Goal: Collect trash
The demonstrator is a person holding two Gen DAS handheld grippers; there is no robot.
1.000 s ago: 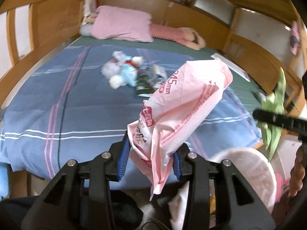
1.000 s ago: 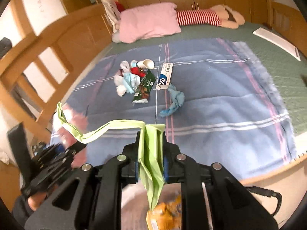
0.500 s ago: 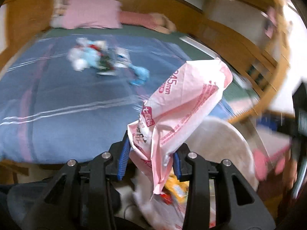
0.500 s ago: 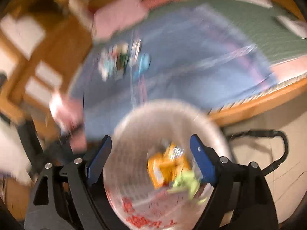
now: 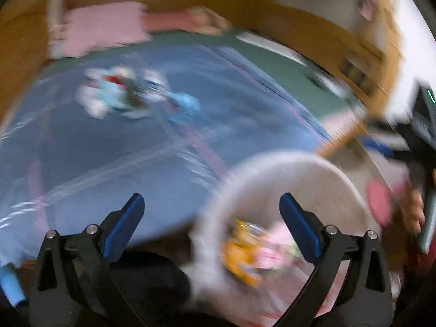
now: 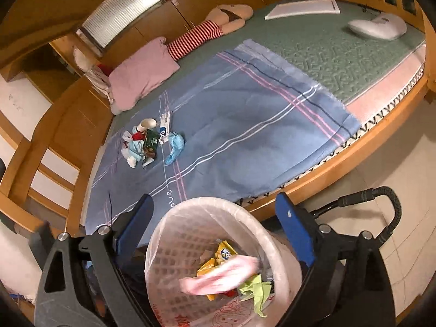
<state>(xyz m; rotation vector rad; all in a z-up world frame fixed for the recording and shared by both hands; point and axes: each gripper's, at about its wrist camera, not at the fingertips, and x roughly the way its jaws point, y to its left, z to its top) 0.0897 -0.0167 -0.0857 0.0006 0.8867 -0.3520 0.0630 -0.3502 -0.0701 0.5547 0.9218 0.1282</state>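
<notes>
A lined waste bin (image 6: 163, 234) stands on the floor at the bed's foot, also blurred in the left wrist view (image 5: 321, 174). Inside lie a pink wrapper (image 6: 218, 273), a green wrapper (image 6: 254, 290) and a yellow packet (image 6: 220, 254). My right gripper (image 6: 214, 207) is open and empty right above the bin. My left gripper (image 5: 211, 209) is open and empty over the bin's left rim. A pile of trash (image 6: 148, 143) with a cup, wrappers and a blue mask (image 6: 174, 150) lies on the blue blanket (image 6: 245, 125); it also shows blurred in the left wrist view (image 5: 128, 94).
The wooden bed frame (image 6: 354, 150) runs beside the bin. A pink pillow (image 6: 141, 75) and a striped doll (image 6: 207, 32) lie at the head. A white pad (image 6: 302, 8) and a white device (image 6: 378, 26) sit on the green mattress (image 6: 340, 51). A black cable (image 6: 381, 199) loops at right.
My left gripper opened and the pink wrapper fell into the bin. My right gripper let go of the green wrapper earlier; it now lies in the bin. Both grippers swung over the bin.
</notes>
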